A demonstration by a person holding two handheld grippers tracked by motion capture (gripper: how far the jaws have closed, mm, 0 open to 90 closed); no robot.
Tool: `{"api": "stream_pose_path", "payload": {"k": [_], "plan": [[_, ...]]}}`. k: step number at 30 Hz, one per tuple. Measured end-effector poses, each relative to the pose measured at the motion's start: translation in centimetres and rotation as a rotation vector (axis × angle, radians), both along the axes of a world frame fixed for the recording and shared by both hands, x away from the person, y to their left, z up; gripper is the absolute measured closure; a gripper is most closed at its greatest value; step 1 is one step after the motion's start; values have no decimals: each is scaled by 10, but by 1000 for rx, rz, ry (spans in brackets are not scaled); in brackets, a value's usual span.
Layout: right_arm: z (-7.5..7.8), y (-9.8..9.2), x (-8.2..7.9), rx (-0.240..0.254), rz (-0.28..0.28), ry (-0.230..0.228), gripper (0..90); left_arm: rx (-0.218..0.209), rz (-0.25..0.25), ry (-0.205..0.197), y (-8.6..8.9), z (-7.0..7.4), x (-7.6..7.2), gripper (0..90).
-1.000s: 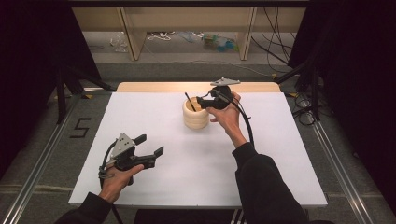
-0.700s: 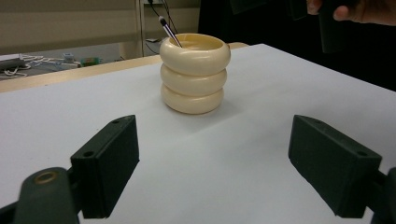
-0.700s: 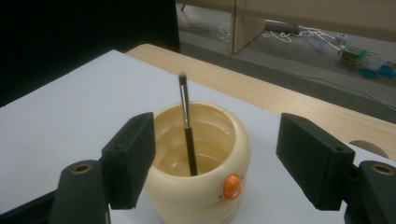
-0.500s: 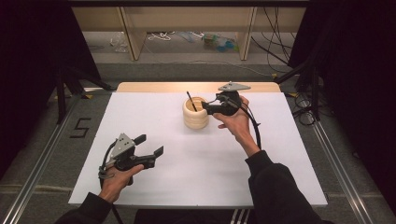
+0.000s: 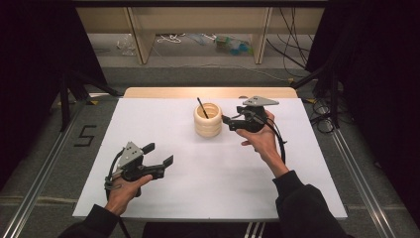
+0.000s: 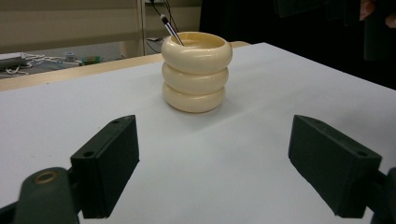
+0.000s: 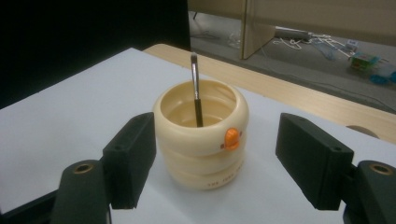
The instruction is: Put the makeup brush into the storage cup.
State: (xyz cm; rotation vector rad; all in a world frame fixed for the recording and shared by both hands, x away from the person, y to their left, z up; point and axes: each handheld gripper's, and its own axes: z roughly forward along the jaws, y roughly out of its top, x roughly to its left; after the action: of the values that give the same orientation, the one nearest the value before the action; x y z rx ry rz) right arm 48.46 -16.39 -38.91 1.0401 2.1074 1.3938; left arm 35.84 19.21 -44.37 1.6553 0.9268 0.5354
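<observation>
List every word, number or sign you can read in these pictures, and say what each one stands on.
"5": black figure on the grey floor, left of the table.
Small printed line low on the cream holder, under its orange beak: too blurred to read.

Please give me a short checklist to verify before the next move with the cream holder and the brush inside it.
1. Cream ringed holder stands upright on the white table: ok.
2. Brush is inside the holder, leaning on its rim: ok.
3. Right hand-held gripper is open, with nothing between its jaws: ok.
4. Right hand-held gripper is apart from the holder, beside it: ok in the high view.
5. Left hand-held gripper is open, holds nothing, and is well away from the holder: ok.
6. Whether the brush stands firm in the holder: cannot tell.
</observation>
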Motion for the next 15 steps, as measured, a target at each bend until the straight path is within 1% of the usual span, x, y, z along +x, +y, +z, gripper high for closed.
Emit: {"api": "stream_pose_path", "payload": {"k": [1,2,3,4,7,8,9,11,12,13,14,15], "plan": [[0,-1,-2,5,6,6,297,1,-1,-1,0,0,0,160],[-1,-3,-3,0,2,-3,297,2,-3,-2,0,0,0,160],[-1,-4,-4,-5,9,1,297,3,-4,-4,0,0,0,160],[-1,-5,-5,-1,7,-7,297,5,-5,-5,0,1,0,160],[-2,-7,-7,21,11,0,297,4,-9,-9,-1,1,-1,160],[-2,-7,-8,32,14,16,296,1,-10,-9,-1,1,-1,160],[-3,-8,-8,26,8,-5,297,0,-10,-10,-1,1,-1,160],[-3,-9,-10,37,9,14,295,-2,-12,-10,-1,2,-1,160],[-3,-10,-11,24,14,9,294,-3,-12,-10,-1,2,-1,160],[-3,-9,-12,36,21,5,293,-5,-9,-8,-1,2,-1,160],[-3,-9,-13,37,23,14,293,-4,-9,-8,0,2,-1,160],[-4,-9,-14,38,23,1,293,-4,-10,-9,0,2,-1,160]]}}
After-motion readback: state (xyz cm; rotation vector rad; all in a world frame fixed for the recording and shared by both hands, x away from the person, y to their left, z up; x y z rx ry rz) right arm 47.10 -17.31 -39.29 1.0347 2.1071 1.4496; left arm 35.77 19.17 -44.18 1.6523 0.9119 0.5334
